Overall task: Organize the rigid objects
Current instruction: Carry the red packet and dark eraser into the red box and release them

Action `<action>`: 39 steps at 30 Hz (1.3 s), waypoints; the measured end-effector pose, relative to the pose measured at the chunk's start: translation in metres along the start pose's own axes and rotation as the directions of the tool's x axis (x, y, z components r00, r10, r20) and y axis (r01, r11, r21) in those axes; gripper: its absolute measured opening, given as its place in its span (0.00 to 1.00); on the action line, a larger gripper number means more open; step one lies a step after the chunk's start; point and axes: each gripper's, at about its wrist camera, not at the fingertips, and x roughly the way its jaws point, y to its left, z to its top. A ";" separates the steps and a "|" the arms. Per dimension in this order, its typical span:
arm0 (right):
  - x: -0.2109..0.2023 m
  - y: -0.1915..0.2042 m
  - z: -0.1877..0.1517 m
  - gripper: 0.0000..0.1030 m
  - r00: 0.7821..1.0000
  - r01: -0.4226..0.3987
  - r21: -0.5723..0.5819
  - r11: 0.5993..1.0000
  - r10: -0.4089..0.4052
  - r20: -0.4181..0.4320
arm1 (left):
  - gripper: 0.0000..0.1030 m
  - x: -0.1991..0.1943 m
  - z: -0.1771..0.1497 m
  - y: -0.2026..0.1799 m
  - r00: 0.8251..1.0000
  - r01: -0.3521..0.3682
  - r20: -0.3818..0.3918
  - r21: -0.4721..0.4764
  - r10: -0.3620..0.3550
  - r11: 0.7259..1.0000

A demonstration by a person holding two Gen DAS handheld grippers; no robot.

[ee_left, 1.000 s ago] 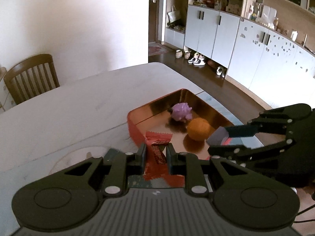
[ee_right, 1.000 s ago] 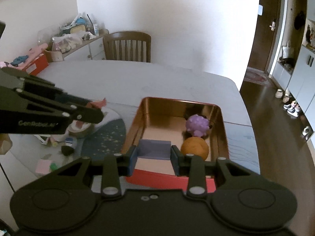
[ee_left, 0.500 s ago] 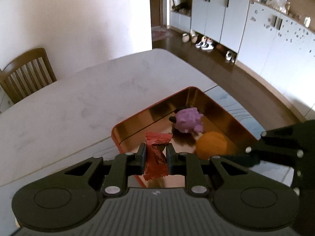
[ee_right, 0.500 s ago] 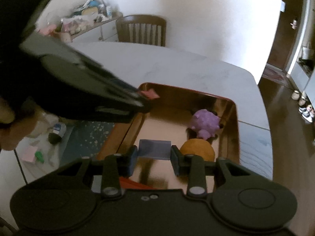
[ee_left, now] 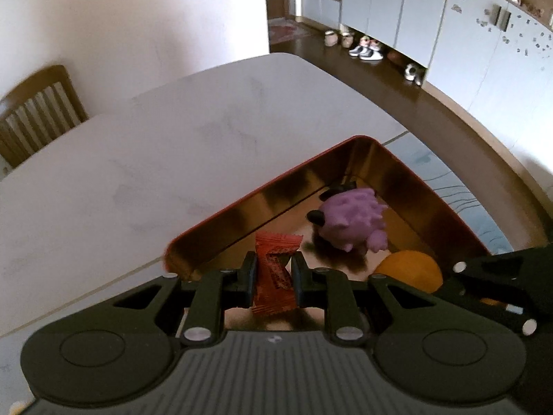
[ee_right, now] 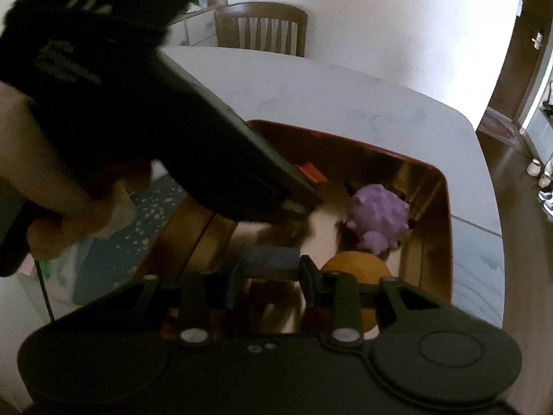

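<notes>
While a wide pale desk (ee_left: 193,138) fills most of both views, a wooden chair (ee_right: 261,27) stands at its far edge against the white wall, and grey cupboards (ee_left: 449,27) with shoes lined along the floor run past the desk's far corner. On the desk sits a shallow red tray (ee_left: 221,216) with a shiny gold inside, and both grippers hang over it, tilted downward. Within the tray, a purple spiky toy animal (ee_left: 349,221) lies near the far corner, and an orange ball (ee_left: 409,273) rests just beside it on the nearer side. Held by a hand (ee_right: 58,186) at the left of the right wrist view, the left gripper (ee_left: 273,276) has its fingers (ee_left: 249,276) clenched on a red candy wrapper (ee_left: 274,269), which stands upright between them above the tray's floor. Close alongside, the right gripper (ee_right: 269,275) has its fingers (ee_right: 307,273) grasping a small grey-blue block (ee_right: 271,259), clamped from both sides and hanging over the near part of the tray, next to the orange ball. Left of the tray, a speckled blue-green mat (ee_right: 152,214) covers part of the desk.
</notes>
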 end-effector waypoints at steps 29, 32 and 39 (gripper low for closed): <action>-0.011 0.000 -0.005 0.53 1.000 -0.021 0.087 0.996 0.022 -0.016 | 0.23 0.013 0.008 0.013 0.996 0.036 -0.074 -0.051 -0.039 0.998; -0.018 -0.001 -0.008 0.58 1.000 -0.023 0.121 0.992 0.024 -0.009 | 0.27 0.006 0.007 0.017 0.996 0.067 -0.057 -0.070 -0.071 0.995; -0.045 -0.001 -0.013 0.65 0.999 -0.019 0.182 0.983 0.012 0.039 | 0.41 -0.026 0.001 0.019 0.995 0.098 0.008 -0.090 -0.098 0.991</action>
